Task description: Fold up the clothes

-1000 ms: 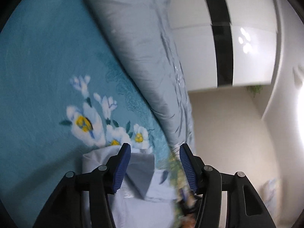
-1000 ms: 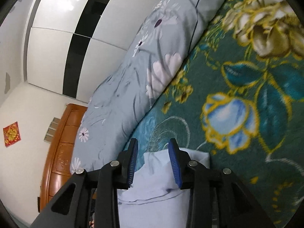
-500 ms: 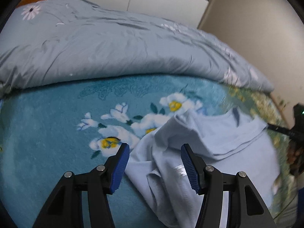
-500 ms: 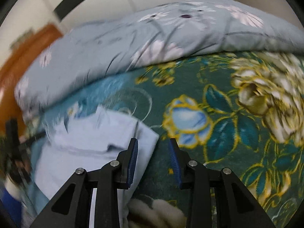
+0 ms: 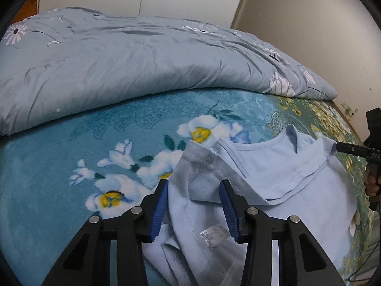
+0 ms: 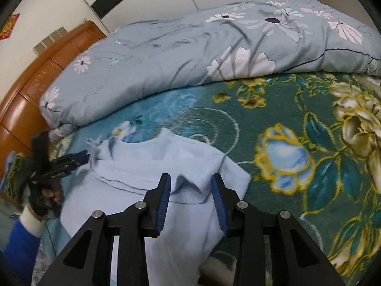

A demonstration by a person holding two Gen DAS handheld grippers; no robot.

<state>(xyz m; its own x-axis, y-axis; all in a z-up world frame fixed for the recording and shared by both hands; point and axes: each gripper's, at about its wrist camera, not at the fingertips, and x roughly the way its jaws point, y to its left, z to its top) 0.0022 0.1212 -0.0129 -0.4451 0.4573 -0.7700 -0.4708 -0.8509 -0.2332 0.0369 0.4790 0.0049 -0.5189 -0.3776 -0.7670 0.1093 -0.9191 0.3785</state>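
A light blue T-shirt (image 5: 273, 171) lies crumpled on a teal flowered blanket (image 5: 47, 166), collar toward the far side. My left gripper (image 5: 194, 186) is open, its blue pads either side of a turned-over sleeve edge at the shirt's left. In the right wrist view the shirt (image 6: 154, 166) lies the same way. My right gripper (image 6: 191, 178) is open over the shirt's right shoulder fold. The left gripper shows at the left of that view (image 6: 78, 159), its tip at the shirt's edge.
A rolled grey-blue flowered duvet (image 5: 142, 59) lies along the far side of the bed. A wooden headboard (image 6: 31, 90) stands at the left. White wardrobe doors and walls stand behind. The blanket (image 6: 297, 143) stretches to the right.
Both grippers swung from tilted views to level ones over the bed. The shirt went from held up close to lying spread on the blanket. Both grippers stay open.
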